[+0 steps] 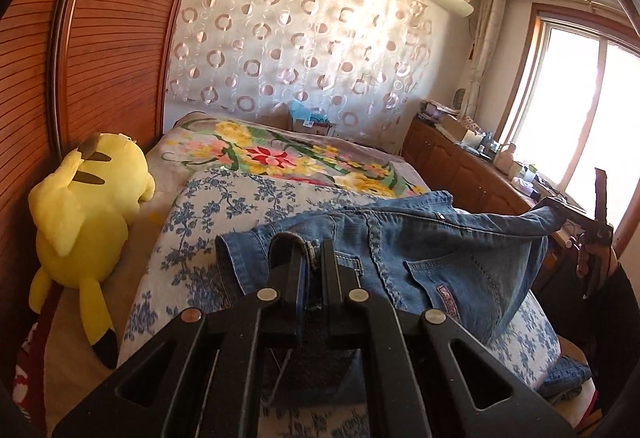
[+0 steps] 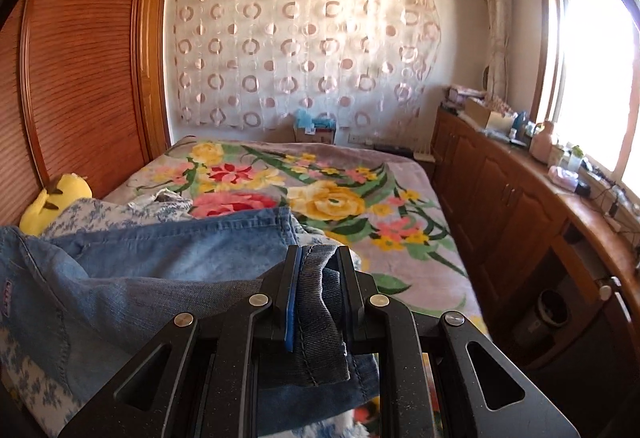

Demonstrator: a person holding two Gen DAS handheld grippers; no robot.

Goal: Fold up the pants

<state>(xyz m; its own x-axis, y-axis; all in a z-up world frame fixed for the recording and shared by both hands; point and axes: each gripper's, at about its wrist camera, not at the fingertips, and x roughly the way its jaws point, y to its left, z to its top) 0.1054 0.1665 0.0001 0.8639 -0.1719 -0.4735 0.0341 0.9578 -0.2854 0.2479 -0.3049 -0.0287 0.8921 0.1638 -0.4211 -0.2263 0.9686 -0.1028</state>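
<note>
The jeans (image 1: 404, 250) hang stretched between the two grippers above the blue-flowered quilt (image 1: 208, 214) at the near end of the bed (image 2: 400, 174), with the lower part drooping onto the quilt. The left gripper (image 1: 310, 258) is clamped on a hem-like edge, and the right gripper (image 2: 318, 266) is pinched shut on a thick bunch of denim. To fold well, I would keep both grips firm and the held edge taut and level. Then lower the jeans together so they land flat on the quilt, clear of the yellow plush toy (image 1: 88, 198) at the bed's left edge.
</note>
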